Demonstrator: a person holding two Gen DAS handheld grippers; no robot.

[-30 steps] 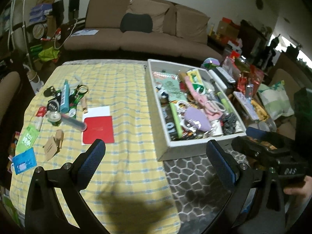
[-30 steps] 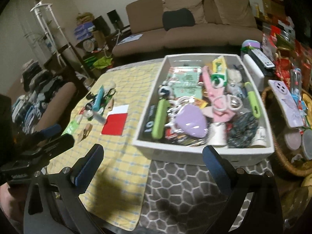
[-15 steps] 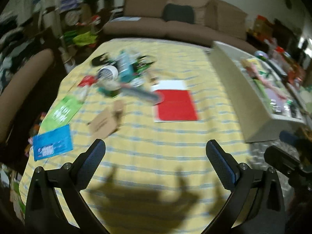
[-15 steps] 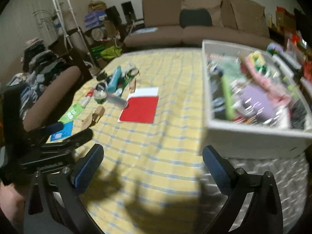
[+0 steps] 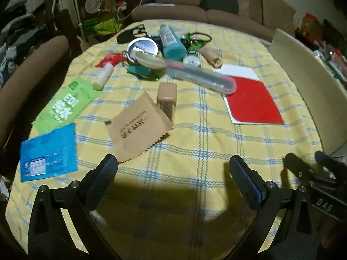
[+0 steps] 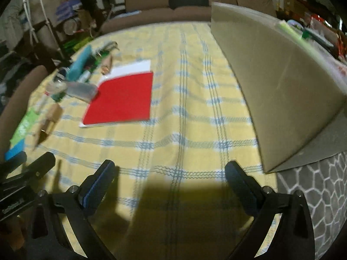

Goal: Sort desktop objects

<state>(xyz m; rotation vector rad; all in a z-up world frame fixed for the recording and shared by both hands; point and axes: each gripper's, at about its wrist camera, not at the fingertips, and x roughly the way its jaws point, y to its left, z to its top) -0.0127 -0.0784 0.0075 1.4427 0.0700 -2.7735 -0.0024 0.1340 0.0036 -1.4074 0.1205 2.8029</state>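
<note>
The left gripper (image 5: 172, 169) hangs low over the near part of a yellow checked cloth (image 5: 195, 143), its fingers wide apart and holding nothing; the right gripper (image 6: 169, 173) hangs the same way, spread and empty, over a bare stretch of the cloth just left of the white bin (image 6: 271, 82). The bin's tall side wall closes off the right of the cloth, and its near corner sits at the cloth's edge, where a grey patterned mat (image 6: 321, 184) begins. Between the bin and the red card (image 6: 121, 99) runs a broad open lane of cloth. In the left view the near cloth below both fingertips is bare too, and the clutter starts just beyond the left finger: a tan paper packet (image 5: 138, 127) lying flat with its serrated edge toward the camera, a blue packet (image 5: 48, 153) near the left cloth edge, and a green packet (image 5: 65, 106) beyond it. A small tan block (image 5: 167, 99) touches the tan packet's far corner. A clear tube (image 5: 199, 78) lies with its long axis running from upper left to lower right, its rounded end resting on the red card's corner. A teal bottle (image 5: 171, 41) points away toward the sofa (image 5: 216, 6), beside a round tin (image 5: 142, 47). A small white stick (image 5: 103, 75) lies slantwise near the green packet.
</note>
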